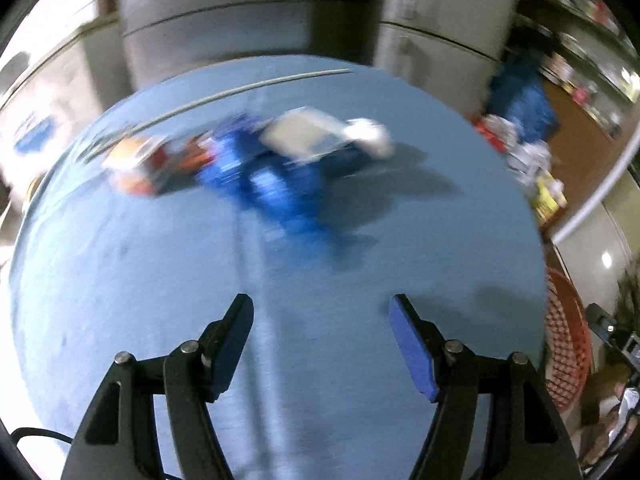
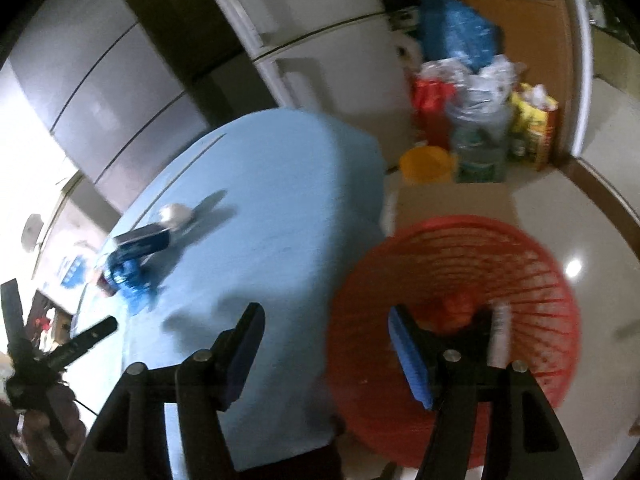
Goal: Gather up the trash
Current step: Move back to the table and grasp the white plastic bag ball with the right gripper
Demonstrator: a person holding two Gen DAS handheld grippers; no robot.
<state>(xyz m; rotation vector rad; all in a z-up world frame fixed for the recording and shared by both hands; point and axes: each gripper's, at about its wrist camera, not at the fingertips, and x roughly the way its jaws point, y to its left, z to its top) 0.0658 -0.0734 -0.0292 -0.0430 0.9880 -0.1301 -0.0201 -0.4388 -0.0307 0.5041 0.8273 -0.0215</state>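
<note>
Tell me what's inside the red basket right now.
In the red basket: an orange-red lump and a whitish tube-like item, both blurred. The right gripper covers part of the bottom.

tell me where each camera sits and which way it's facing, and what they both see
Left wrist: on the left tool, angled down at the blue table and its blurred pile of trash; its own open fingers show, nothing between them.
Right wrist: on the right tool, angled down over the table edge and the red basket on the floor; its open empty fingers show, plus the left tool at far left.
Shared: table, trash pile, basket, white fridge.
</note>
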